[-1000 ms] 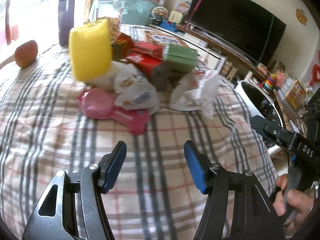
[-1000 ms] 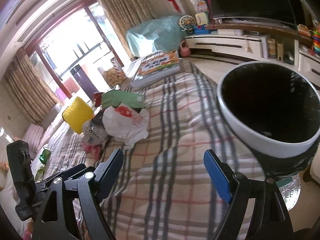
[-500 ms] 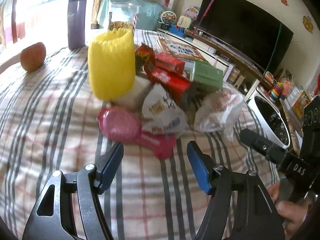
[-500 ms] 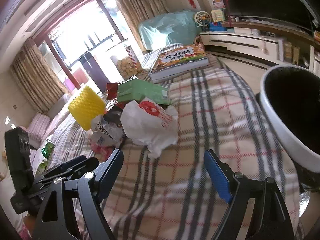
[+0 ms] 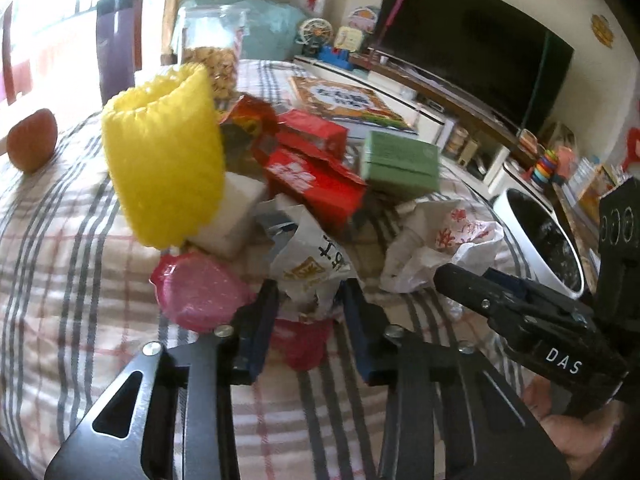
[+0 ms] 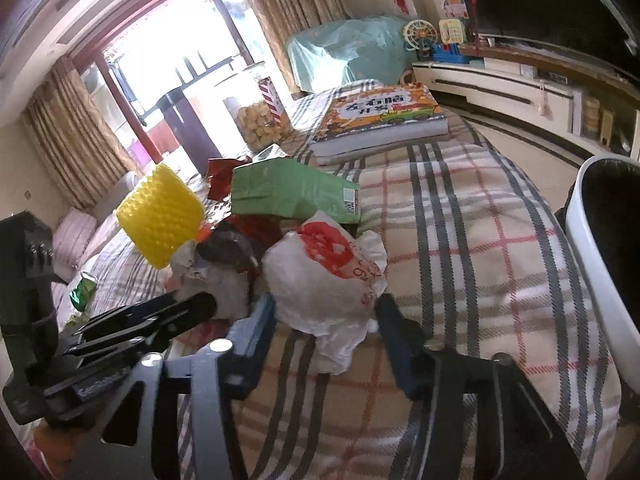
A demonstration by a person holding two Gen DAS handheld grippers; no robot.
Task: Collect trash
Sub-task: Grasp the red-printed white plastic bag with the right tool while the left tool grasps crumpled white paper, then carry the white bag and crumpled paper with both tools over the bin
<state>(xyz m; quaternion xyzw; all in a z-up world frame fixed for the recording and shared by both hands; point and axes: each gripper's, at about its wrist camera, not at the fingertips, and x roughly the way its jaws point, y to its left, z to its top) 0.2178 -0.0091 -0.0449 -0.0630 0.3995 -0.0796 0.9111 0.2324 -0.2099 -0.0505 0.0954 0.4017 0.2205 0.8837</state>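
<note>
The left gripper (image 5: 310, 300) had just been closing, and its blue pads sat tight against the lower end of a crumpled white wrapper with dark lettering (image 5: 310, 264), pinching it from both sides. Under that wrapper lay a pink foil packet (image 5: 200, 296), its red tail poking out below the jaws.

Over on the right, the right gripper (image 6: 324, 320) had been narrowing too, with a white plastic bag printed in red (image 6: 324, 276) bulging between its pads; the left pad looked pressed into the bag, the other side right at its edge, though whether it truly bit I could not tell for certain.

Both bags belonged to the one heap of trash in the middle of the plaid tablecloth (image 6: 460, 240). Behind them in the pile sat a yellow foam net sleeve (image 5: 164, 160), tilted, a white block (image 5: 236, 216) just beside it, red snack packets (image 5: 316, 184) and a green box (image 5: 400, 164) on top.

Further back stood a thick picture book (image 6: 380, 120), a clear jar of snacks (image 6: 260, 120) and a dark tumbler (image 5: 118, 44). A round reddish fruit (image 5: 32, 146) lay well apart to the left. Off the table's right edge was the white bin with a black liner (image 5: 540, 240).
</note>
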